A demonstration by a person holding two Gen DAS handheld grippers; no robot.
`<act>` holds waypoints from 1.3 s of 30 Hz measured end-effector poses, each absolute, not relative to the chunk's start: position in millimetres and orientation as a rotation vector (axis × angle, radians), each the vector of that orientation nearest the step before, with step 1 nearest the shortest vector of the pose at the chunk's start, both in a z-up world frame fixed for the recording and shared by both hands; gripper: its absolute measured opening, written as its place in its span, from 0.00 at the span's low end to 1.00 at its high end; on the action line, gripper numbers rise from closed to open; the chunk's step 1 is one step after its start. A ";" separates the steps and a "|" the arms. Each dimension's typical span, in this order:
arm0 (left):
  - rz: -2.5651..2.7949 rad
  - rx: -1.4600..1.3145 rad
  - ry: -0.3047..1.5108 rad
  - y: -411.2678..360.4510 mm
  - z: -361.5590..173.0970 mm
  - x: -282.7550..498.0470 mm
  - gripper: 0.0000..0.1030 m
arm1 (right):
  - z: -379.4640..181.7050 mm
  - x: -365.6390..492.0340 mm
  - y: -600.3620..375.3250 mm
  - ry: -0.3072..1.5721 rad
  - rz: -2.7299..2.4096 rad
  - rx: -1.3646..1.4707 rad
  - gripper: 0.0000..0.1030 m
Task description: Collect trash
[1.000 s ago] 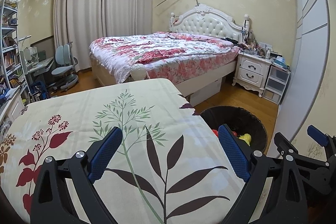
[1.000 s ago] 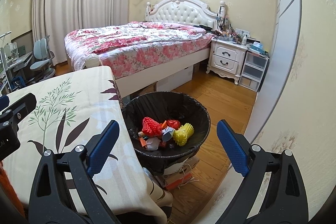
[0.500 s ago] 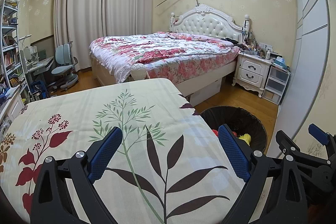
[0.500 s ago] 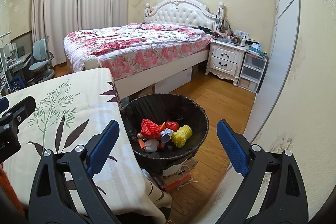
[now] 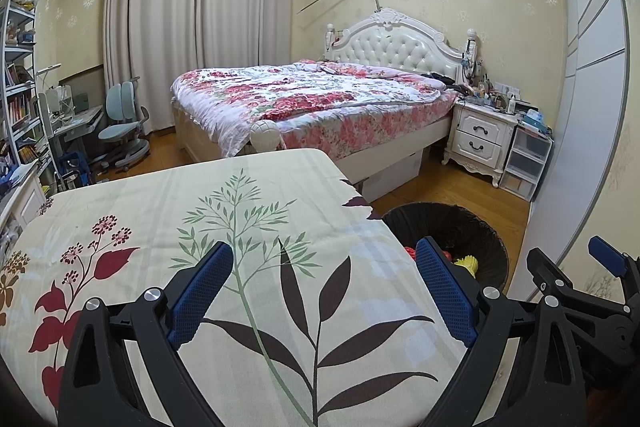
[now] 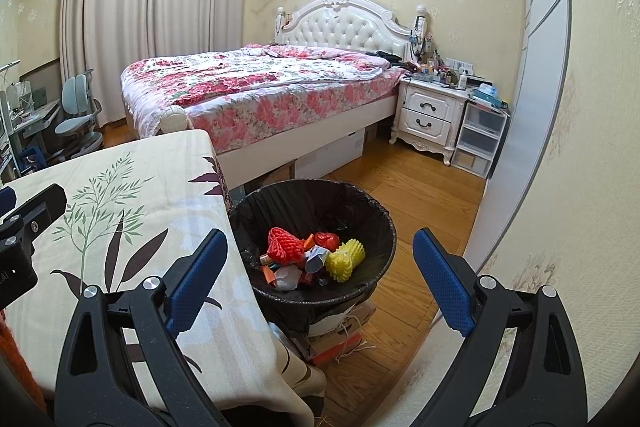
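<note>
A black-lined trash bin (image 6: 380,223) stands on the floor at the table's right edge. It holds red foam netting (image 6: 283,247), yellow foam netting (image 6: 345,258) and several small scraps. My right gripper (image 6: 320,273) is open and empty, above the bin's near side. My left gripper (image 5: 324,287) is open and empty, above the floral tablecloth (image 5: 200,211). The bin (image 5: 472,227) shows partly in the left wrist view, behind the left gripper's right finger. The right gripper also shows in the left wrist view (image 5: 580,275) at the far right.
A bed (image 6: 260,87) with a floral quilt stands behind the table. A white nightstand (image 6: 430,115) and plastic drawers (image 6: 478,139) are by the right wall. A desk chair (image 5: 120,131) and bookshelf (image 5: 20,99) stand at the left. Boxes (image 6: 336,341) sit under the bin.
The right gripper has lifted and drawn back slightly, so the bin sits a little lower in its view. The left gripper has barely moved. Both stay open.
</note>
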State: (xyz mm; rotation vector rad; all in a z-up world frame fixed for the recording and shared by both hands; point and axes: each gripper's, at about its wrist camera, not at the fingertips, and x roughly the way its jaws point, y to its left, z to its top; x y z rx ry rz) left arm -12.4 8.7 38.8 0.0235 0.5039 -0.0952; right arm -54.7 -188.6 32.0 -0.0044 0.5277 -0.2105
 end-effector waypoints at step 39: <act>-0.091 0.020 0.493 3.0 36.6 -20.0 0.89 | 32.4 -54.6 -188.3 0.530 -0.211 -0.007 0.89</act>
